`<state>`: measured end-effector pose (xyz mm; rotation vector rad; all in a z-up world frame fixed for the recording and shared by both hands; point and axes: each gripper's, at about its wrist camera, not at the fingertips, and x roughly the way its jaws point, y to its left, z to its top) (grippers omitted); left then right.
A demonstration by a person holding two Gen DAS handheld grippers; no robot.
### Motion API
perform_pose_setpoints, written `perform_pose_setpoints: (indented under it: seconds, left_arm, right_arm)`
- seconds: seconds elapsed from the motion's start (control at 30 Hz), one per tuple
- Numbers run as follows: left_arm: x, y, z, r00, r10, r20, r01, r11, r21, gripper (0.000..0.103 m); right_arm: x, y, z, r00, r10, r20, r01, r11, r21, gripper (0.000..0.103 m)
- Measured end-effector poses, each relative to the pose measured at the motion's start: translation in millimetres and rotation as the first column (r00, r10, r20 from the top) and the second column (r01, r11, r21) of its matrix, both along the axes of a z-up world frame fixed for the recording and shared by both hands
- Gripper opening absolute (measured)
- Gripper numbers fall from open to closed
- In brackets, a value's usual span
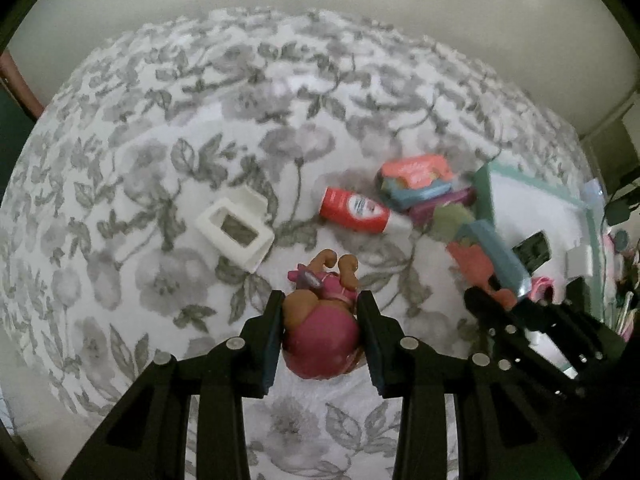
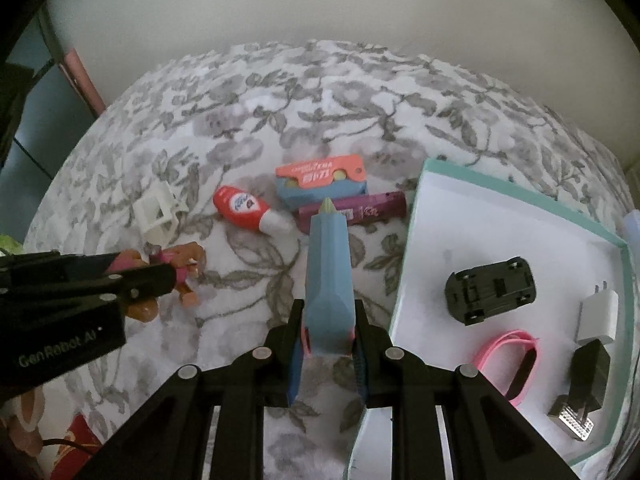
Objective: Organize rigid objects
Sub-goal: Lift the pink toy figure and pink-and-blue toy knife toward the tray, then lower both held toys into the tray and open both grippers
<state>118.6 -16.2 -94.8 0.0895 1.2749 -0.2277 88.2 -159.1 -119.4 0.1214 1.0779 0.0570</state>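
Observation:
A small doll (image 1: 320,336) with a pink head and brown limbs hangs between the pads of my left gripper (image 1: 320,300), which is shut on it just above the floral bedspread (image 1: 160,160). My right gripper (image 2: 329,308) is shut on a long blue tool (image 2: 326,264) with a pale green tip, pointing away from me. In the right wrist view the left gripper (image 2: 160,276) and doll (image 2: 188,260) are at the left. A teal-rimmed white box (image 2: 416,216) lies right of the blue tool.
The box holds a black toy car (image 2: 490,290), a white charger (image 2: 598,316), a pink band (image 2: 504,348) and a black adapter (image 2: 588,376). On the bedspread lie a red bottle (image 2: 240,210), a coral and blue packet (image 2: 320,180), a purple bar (image 2: 360,208) and a white plastic frame (image 2: 156,212).

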Motion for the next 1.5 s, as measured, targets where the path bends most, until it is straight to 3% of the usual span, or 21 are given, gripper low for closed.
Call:
perform_pose_setpoints:
  seconds: [0.37, 0.63, 0.8, 1.0, 1.3, 1.5]
  left_arm:
    - [-10.9, -15.5, 55.7, 0.989, -0.004, 0.151, 0.019, 0.995, -0.099, 0.038]
    - [-23.9, -36.9, 74.9, 0.977, -0.032, 0.210, 0.056, 0.993, -0.106, 0.038]
    - [-31.5, -56.0, 78.9, 0.974, -0.042, 0.222, 0.072, 0.989, -0.126, 0.038]
    - [-42.5, -94.9, 76.0, 0.974, -0.100, 0.201, 0.137, 0.974, -0.179, 0.038]
    - [-61.6, -149.5, 56.8, 0.968, -0.183, 0.170, 0.211, 0.964, -0.162, 0.038]
    - [-64.8, -177.3, 31.2, 0.967, -0.219, 0.129, 0.235, 0.964, -0.126, 0.038]
  right_arm:
    - [-13.5, -41.5, 43.4, 0.990, -0.091, 0.103, 0.079, 0.990, 0.115, 0.022]
    - [-31.1, -78.3, 76.9, 0.968, -0.170, 0.184, 0.141, 0.977, 0.160, 0.022]
    - [-46.5, -110.6, 95.6, 0.941, -0.247, 0.232, 0.217, 0.965, 0.149, 0.022]
    - [-71.8, -163.3, 111.0, 0.878, -0.395, 0.269, 0.392, 0.918, 0.068, 0.022]
    - [-96.9, -226.1, 97.0, 0.807, -0.552, 0.211, 0.563, 0.826, 0.007, 0.022]
    - [-88.3, -235.3, 60.4, 0.830, -0.547, 0.109, 0.555, 0.829, -0.068, 0.022]
